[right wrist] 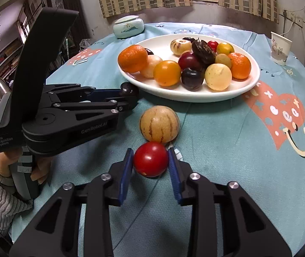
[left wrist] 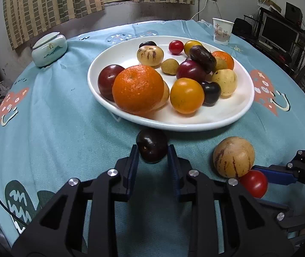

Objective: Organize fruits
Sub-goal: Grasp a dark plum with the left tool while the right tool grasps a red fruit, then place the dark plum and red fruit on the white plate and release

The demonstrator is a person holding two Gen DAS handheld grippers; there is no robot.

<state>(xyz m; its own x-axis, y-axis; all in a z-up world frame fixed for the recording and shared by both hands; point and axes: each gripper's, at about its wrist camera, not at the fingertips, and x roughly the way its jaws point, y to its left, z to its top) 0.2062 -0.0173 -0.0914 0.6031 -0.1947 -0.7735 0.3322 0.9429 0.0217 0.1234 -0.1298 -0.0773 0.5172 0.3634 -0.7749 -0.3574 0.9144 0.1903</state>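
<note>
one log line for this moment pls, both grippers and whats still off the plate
left gripper shut on dark plum | right gripper shut on red tomato | striped melon loose on cloth | plate full

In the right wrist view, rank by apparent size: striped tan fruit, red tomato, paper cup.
1. Striped tan fruit
2. Red tomato, close behind, though nearest the camera
3. Paper cup, farthest away, so its true size is unsure
</note>
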